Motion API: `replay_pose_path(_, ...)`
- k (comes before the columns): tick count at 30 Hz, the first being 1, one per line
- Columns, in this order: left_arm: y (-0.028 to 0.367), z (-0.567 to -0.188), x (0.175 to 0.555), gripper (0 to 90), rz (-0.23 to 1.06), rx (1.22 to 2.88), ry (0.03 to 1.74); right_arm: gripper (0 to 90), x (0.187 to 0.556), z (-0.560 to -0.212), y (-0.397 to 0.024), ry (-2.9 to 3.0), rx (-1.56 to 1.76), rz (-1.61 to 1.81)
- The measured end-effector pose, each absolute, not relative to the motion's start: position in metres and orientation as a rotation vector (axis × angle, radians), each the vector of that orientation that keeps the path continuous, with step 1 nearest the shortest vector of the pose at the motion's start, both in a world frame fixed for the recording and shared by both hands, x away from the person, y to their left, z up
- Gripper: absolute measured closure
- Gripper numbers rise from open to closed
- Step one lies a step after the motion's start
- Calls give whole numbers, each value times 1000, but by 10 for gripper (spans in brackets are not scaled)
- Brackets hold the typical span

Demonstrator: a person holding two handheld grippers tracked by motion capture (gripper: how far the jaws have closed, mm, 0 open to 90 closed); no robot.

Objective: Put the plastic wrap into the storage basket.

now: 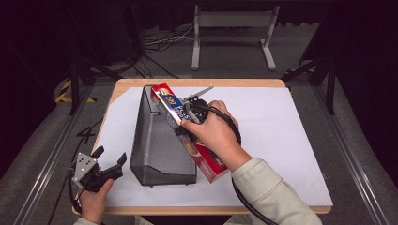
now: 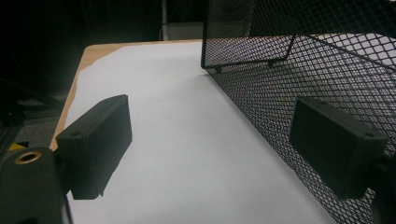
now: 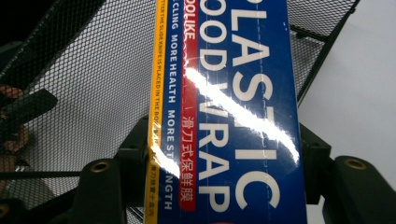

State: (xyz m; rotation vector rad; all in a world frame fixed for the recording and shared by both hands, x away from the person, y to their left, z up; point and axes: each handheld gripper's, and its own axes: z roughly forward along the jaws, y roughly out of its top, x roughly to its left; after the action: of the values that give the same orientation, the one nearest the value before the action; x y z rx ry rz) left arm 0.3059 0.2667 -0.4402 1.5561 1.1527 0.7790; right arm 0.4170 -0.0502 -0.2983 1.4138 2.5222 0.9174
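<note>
Blue wrap box (image 3: 243, 116) — claw-clamped (right claw (image 3: 224, 154)).

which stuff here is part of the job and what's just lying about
In the job:
- plastic wrap box, gripped by the right tongs
- black mesh basket, which the box rests against

Lying about:
- left tongs, open and idle near the table's corner
- white sheet covering the table
- metal stand on the floor behind
</note>
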Motion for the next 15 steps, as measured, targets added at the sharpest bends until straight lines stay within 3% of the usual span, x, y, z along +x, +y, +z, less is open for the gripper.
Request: replay_pose_path(15, 267, -440, 306, 141, 777, 1553, 1153, 388, 428, -318, -30, 2539, 1417, 894)
